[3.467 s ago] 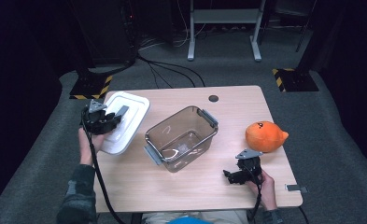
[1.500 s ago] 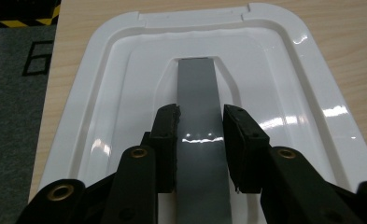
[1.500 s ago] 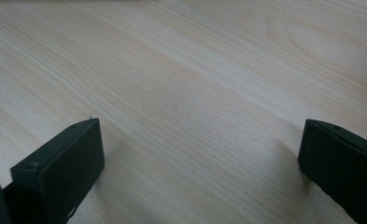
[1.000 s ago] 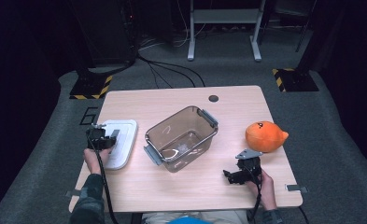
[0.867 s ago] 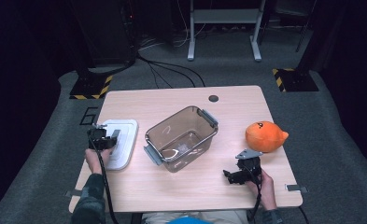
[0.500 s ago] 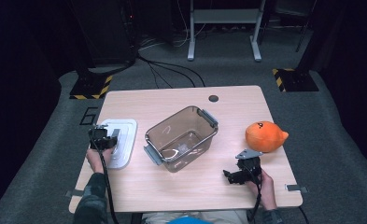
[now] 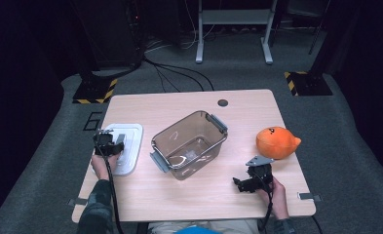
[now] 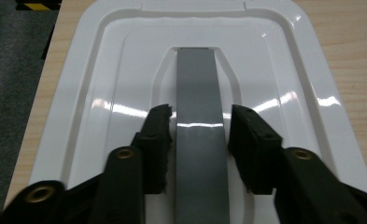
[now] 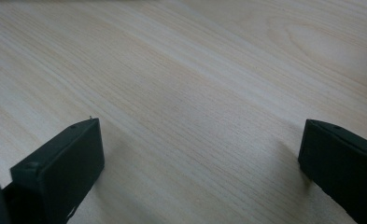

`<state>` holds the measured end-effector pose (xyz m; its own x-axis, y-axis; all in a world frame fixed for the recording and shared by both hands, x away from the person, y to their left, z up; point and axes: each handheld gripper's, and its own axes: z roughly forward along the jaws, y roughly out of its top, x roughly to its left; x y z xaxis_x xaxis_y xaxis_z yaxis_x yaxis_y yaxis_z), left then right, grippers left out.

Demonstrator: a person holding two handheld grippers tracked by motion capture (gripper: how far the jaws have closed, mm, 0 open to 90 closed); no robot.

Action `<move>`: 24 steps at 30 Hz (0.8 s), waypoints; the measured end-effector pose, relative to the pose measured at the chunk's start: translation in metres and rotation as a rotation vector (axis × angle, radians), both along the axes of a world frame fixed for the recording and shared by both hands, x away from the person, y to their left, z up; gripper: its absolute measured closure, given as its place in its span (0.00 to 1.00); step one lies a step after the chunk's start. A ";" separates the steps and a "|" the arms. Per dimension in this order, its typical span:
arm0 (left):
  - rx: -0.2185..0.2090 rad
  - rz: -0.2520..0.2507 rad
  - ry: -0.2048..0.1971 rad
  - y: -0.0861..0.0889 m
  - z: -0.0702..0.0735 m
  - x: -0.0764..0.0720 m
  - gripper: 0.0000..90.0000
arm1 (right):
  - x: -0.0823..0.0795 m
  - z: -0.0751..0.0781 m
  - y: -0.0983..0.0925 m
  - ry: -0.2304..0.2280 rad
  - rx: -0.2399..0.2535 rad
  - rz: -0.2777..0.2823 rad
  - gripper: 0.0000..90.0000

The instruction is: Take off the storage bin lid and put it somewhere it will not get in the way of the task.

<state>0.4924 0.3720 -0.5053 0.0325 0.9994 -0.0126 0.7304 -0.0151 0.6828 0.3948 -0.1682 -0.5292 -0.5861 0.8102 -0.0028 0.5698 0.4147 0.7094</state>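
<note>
Your left gripper [image 8: 200,135] points forward, its jaws just opened a little way. Your right gripper [image 9: 200,158] rests low, jaws spread wide.

Since the earliest picture, the left gripper [image 7: 112,145] has carried the white lid [image 7: 128,146] from the table's 10 o'clock area down toward 9 o'clock, laid it flat by the left edge, and just opened its jaws off the lid's grey handle [image 8: 200,135], which stands between them.

Lab: dark room, hazard-striped stand bases [image 7: 95,91], floor cables [image 7: 177,73]
</note>
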 end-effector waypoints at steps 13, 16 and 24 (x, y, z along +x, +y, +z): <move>0.015 -0.113 0.034 -0.009 0.017 -0.011 0.10 | 0.000 0.000 0.000 -0.002 -0.001 0.002 0.00; 0.014 -0.153 0.046 -0.014 0.021 -0.015 0.04 | 0.000 0.000 0.000 -0.002 -0.002 0.004 0.00; -0.002 -0.251 0.000 -0.025 0.028 -0.030 0.00 | 0.000 0.000 0.000 -0.001 -0.001 0.003 0.00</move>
<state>0.4626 0.3473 -0.4773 0.2801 0.9599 -0.0146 0.7041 -0.1951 0.6827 0.3948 -0.1683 -0.5292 -0.5886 0.8084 -0.0044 0.5679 0.4174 0.7094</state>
